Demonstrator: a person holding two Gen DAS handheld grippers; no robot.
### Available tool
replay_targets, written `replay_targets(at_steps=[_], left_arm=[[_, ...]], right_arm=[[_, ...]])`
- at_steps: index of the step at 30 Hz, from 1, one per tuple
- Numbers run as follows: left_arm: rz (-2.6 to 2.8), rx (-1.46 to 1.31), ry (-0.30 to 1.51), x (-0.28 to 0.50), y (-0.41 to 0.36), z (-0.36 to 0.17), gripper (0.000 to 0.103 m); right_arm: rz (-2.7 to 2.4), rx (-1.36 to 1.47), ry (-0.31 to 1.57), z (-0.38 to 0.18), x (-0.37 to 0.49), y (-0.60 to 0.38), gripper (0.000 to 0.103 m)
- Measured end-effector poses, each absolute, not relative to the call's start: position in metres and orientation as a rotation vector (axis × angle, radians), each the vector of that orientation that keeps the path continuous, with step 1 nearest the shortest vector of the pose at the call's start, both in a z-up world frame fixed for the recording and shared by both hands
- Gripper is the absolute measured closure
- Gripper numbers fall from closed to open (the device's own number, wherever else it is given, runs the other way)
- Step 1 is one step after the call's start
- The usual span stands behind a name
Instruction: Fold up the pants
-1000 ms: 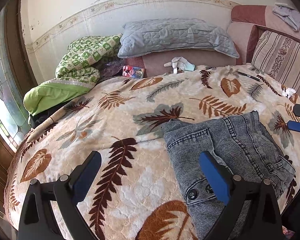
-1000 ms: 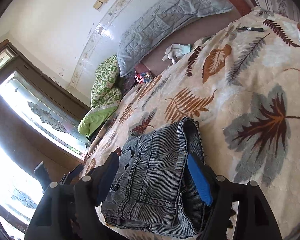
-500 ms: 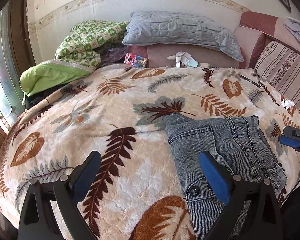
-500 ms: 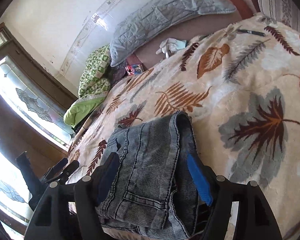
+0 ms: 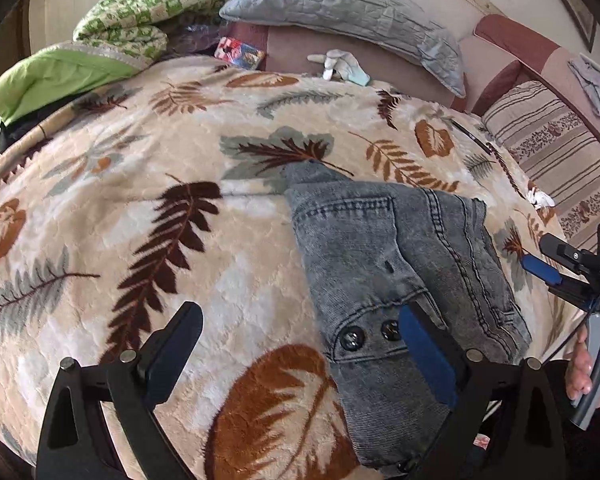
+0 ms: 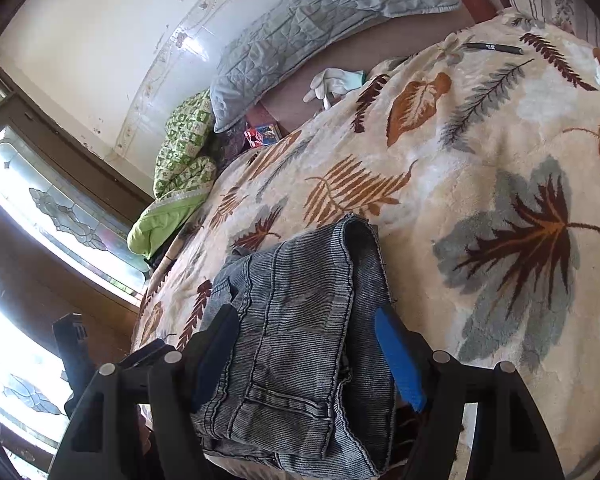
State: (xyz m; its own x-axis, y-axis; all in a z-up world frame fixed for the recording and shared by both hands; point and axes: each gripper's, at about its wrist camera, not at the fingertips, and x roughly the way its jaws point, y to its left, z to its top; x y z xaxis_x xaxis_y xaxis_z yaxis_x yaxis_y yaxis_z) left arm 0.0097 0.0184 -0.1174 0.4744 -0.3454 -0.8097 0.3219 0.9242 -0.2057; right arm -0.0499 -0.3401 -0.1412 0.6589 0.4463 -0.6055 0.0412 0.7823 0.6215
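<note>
Left gripper [image 5: 300,356]: released, jaws spread wide, hovering over the bed, right finger above the waistband buttons.
Right gripper [image 6: 306,356]: released, jaws apart either side of the folded bundle's near end, pads not visibly pressing.
Bed blanket [image 5: 140,220]: cream plush with brown and grey leaves, covering the bed.
Pants [image 5: 384,248]: grey denim, folded into a compact stack near the bed's front edge.
Pillow [image 5: 340,12]: grey quilted, against the far wall.
Glove [image 5: 340,66]: white, below the pillow.

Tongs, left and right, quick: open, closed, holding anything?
Left tongs: open, holding nothing, above the blanket.
Right tongs: open, straddling the folded jeans, not gripping.
</note>
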Motion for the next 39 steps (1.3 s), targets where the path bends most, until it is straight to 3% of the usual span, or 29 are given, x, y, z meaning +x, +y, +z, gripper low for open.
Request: replay_targets(at_steps=[12,18,23,30,39], left_arm=[[-0.406,0.055,0.984,0.006,-0.001,-0.118,0.005],[-0.35,-0.009,0.785,-0.002,0.014,-0.088,0.005],[-0.402,0.033,0.829,-0.001,-0.003,-0.097,0.005],[-0.525,0.244,0.893,-0.013,-0.044,-0.123,0.004],[-0.6,0.252,0.951,-0.01,-0.049,-0.144,0.003]], right_arm=[[0.207,0.682,0.846,-0.146,-0.057,-0.359,0.029],[0.262,0.667,0.763,-0.132,-0.063,-0.353,0.029],[0.328,0.573,0.758,-0.128,-0.053,-0.318,0.029],[0.512,0.706,0.851,-0.134,0.004,-0.289,0.029],[0.517,0.76,0.945,-0.169,0.063,-0.274,0.029]])
